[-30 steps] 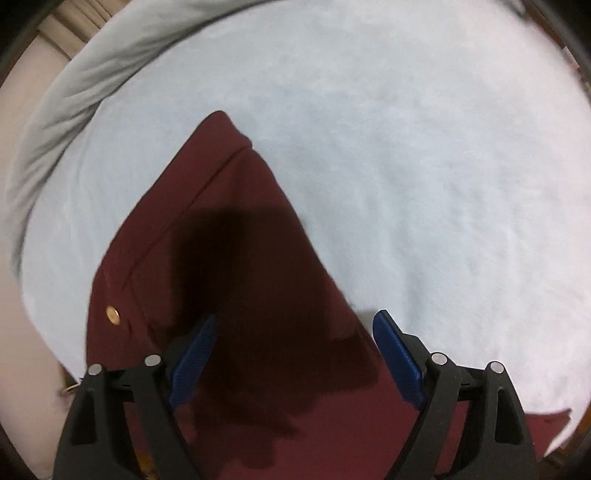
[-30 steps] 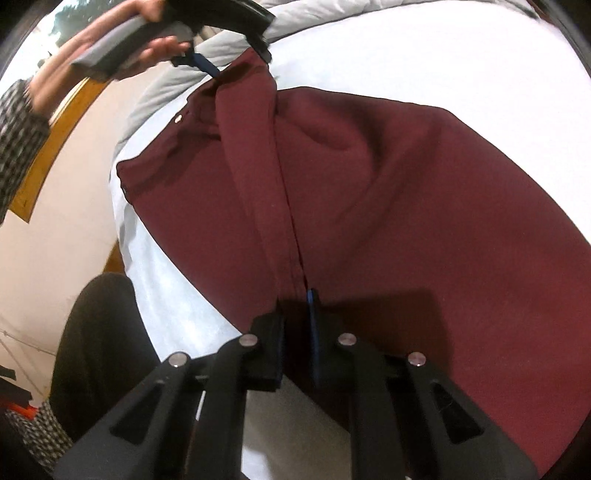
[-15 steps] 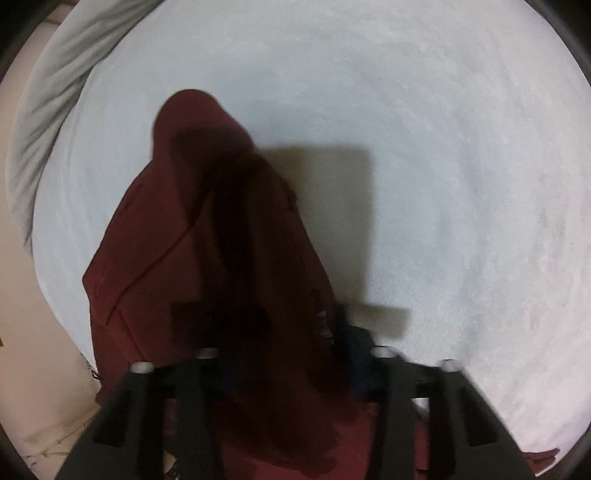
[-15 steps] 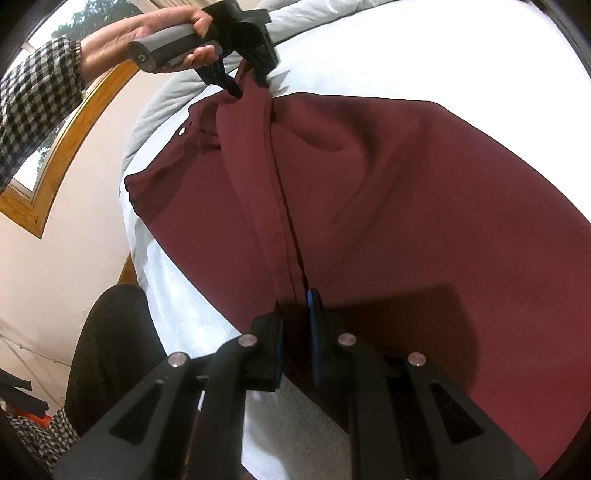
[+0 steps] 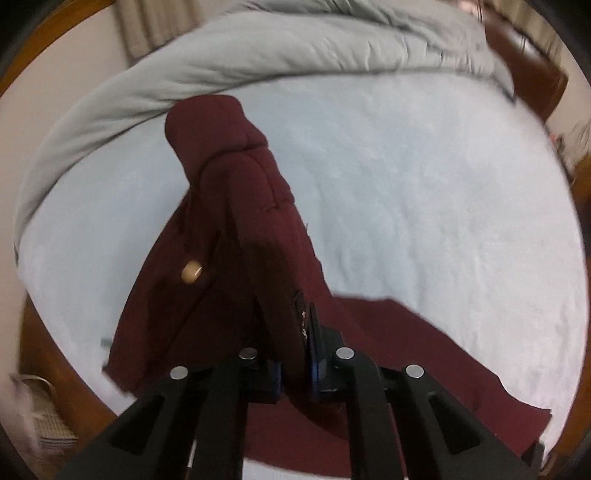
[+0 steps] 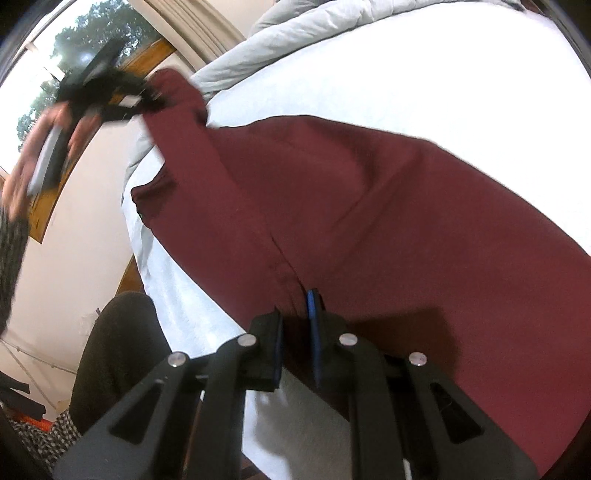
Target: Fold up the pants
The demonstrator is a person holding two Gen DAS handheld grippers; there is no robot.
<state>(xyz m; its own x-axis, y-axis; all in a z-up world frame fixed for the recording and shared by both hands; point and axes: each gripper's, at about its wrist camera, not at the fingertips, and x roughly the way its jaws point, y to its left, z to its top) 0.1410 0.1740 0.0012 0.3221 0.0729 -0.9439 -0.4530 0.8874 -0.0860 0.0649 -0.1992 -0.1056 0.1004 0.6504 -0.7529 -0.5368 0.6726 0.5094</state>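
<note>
The left gripper (image 5: 295,365) is pointed steeply downward, its jaws clamped on a raised ridge of the pants (image 5: 258,229). In the right wrist view it is seen blurred at the upper left (image 6: 147,103), carried by a hand (image 6: 44,147) with a checked sleeve (image 6: 11,266) below it. The right gripper (image 6: 295,332) is angled down at the near edge of the pants (image 6: 369,221), its jaws closed on a fold along a seam.

The pants are spread on a pale sheet (image 5: 424,184) covering a bed, with one end lifted off it by the left gripper. A tan button (image 5: 191,272) is visible on the lifted cloth. A grey duvet (image 5: 258,55) is bunched along the far edge. A window (image 6: 74,44) with a wooden frame and a curtain (image 6: 192,22) are seen beyond.

A second ago the left jaws stood wide over flat cloth; they have since been closed on it, and that end has been drawn up from the sheet. The right gripper is unchanged.
</note>
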